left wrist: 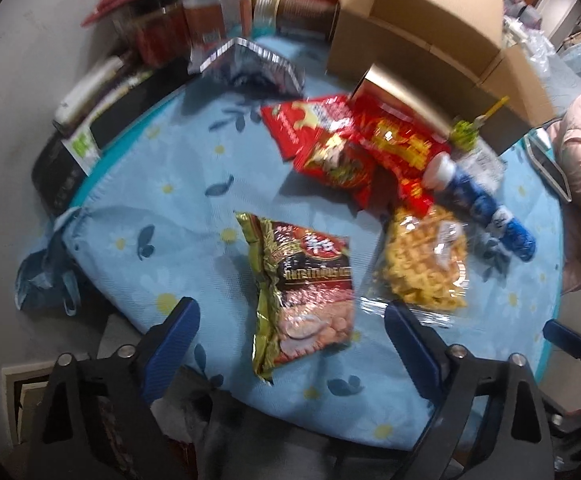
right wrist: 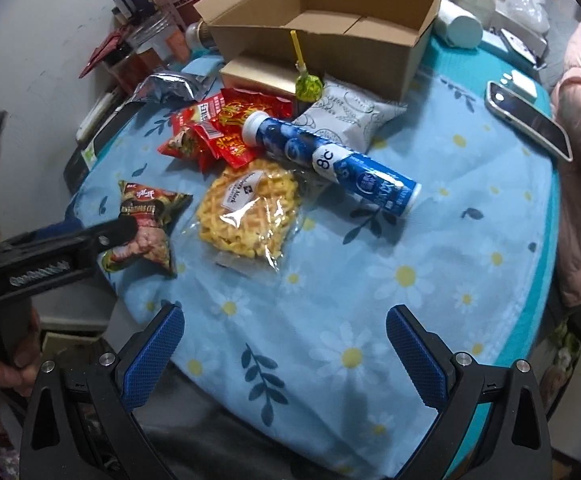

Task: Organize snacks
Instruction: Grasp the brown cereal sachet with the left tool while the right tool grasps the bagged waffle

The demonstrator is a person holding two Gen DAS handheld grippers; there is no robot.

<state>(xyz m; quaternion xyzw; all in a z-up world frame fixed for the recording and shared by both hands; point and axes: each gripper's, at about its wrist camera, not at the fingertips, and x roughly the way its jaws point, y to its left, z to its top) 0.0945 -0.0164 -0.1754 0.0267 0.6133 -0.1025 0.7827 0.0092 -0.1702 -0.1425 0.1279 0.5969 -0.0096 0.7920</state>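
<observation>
- Cluttered along its back edge, the round worktop (right wrist: pixel 430 280) wears a blue daisy cloth, with snacks heaped mid-table.
- An open cardboard box (right wrist: pixel 322 12) stands behind the heap, seemingly empty, and looks the likely destination.
- Left gripper (left wrist: pixel 290 320) hovers spread wide over the dark green snack bag (left wrist: pixel 302 292), gripping nothing; to grasp well, pinch the crimped edge, not the puffed middle.
- Right gripper (right wrist: pixel 284 326) hangs fully open and empty above bare cloth, well short of the blue tube (right wrist: pixel 330 156).
- A clear bag of yellow twists (right wrist: pixel 246 212) lies just beside the green one.
</observation>
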